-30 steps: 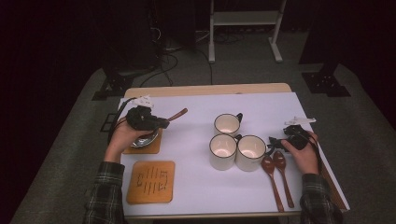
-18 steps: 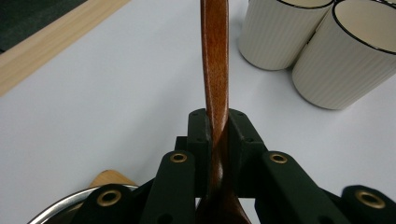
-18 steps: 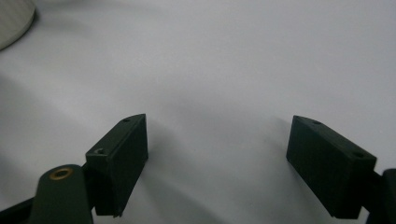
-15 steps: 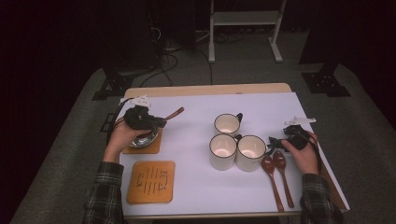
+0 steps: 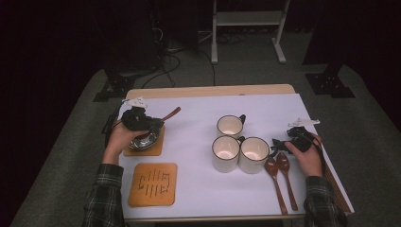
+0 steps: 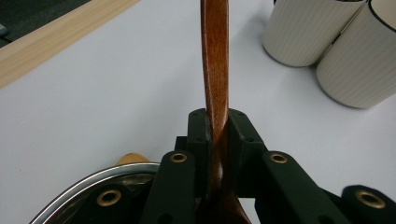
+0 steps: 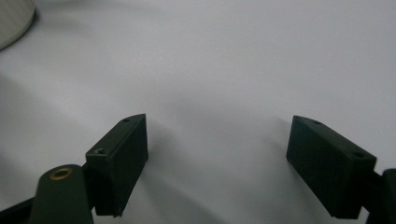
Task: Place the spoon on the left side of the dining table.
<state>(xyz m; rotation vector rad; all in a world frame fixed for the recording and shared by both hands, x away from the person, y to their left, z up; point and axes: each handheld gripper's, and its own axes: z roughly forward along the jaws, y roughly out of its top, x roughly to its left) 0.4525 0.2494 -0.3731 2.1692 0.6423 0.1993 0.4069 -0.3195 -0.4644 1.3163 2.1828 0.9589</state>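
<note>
Left gripper (image 5: 142, 124), clamped on wooden spoon (image 6: 215, 70), has been lowered slightly toward steel bowl (image 5: 144, 140) on cork mat (image 5: 152, 147); spoon placement judged imminent. Right gripper (image 7: 217, 163) is held open over table (image 5: 189, 156), unchanged.

Spoon (image 6: 215, 70) bowl hidden behind left tool (image 6: 215, 135).

Brown wood spoon (image 6: 215, 70), cream ribbed mugs (image 6: 299, 32) w/ black rims, white tablecloth (image 5: 198, 142).
</note>
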